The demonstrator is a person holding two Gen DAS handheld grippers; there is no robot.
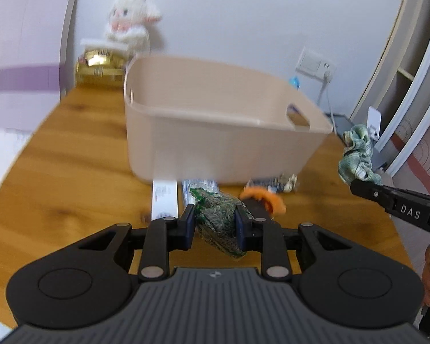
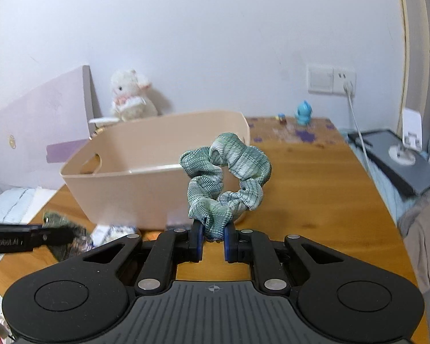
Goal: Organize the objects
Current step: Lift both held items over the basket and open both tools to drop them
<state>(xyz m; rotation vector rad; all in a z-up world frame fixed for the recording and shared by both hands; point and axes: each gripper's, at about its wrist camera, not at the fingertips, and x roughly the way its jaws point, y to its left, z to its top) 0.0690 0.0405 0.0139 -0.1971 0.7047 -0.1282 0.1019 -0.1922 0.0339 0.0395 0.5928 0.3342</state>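
A beige plastic bin (image 1: 215, 132) stands on the wooden table (image 1: 71, 154); it also shows in the right wrist view (image 2: 134, 177). My left gripper (image 1: 215, 223) is shut on a dark green packet (image 1: 220, 220), held just above the table in front of the bin. My right gripper (image 2: 212, 238) is shut on a pale green scrunchie (image 2: 229, 172), held upright near the bin's right end. The scrunchie (image 1: 358, 154) and right gripper also show at the right of the left wrist view.
In front of the bin lie a white box (image 1: 164, 197), an orange fuzzy item (image 1: 265, 196) and small packets (image 1: 283, 183). A white plush toy (image 2: 130, 97) and a gold box (image 1: 99, 68) stand behind the bin. A blue figurine (image 2: 303, 113) stands by the wall socket (image 2: 331, 80).
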